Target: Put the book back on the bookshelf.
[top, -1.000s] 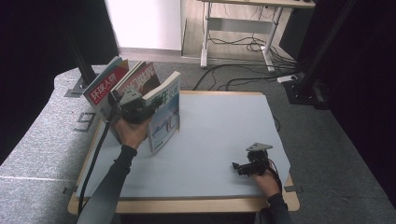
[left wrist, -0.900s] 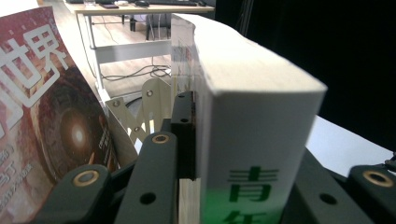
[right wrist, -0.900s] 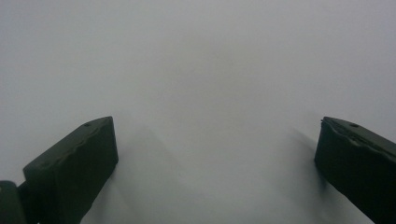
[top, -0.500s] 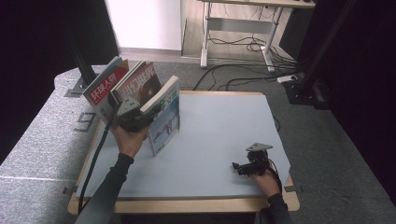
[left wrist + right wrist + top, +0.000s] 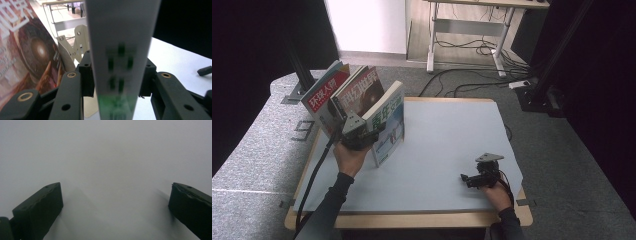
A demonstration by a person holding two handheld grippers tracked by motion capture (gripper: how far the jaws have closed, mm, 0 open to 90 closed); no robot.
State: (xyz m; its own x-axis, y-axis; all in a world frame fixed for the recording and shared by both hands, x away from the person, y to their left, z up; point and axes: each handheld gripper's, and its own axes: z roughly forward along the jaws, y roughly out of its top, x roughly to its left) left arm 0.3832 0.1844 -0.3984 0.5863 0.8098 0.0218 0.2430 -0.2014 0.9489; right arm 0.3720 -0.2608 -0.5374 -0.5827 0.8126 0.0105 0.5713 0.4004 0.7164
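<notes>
a dim room with black drapes and a grey carpeted floor surrounds the counter (image 5: 447, 150), a pale sheet on a wooden top, with a white desk frame and loose cables behind it. at the counter's far left corner three books stand leaning in a pale slotted stand (image 5: 71, 50): a red-covered book (image 5: 324, 95), a brown-covered book (image 5: 362, 92), and nearest the middle the blue-and-green book (image 5: 388, 122), upright on its lower edge. the left gripper (image 5: 359, 135) is at that book's spine (image 5: 120, 50), and its jaws have just been opening; in the left gripper view they sit either side of the spine with a thin gap at the pads, so the grip looks released or nearly so. the risk, as i judge it, is that the book is barely propped: once the jaws pull back it could tip onto the counter, or a pad could snag the spine and drag it over. the right gripper (image 5: 477, 179) rests near the counter's front right with its jaws wide apart and holding nothing.
</notes>
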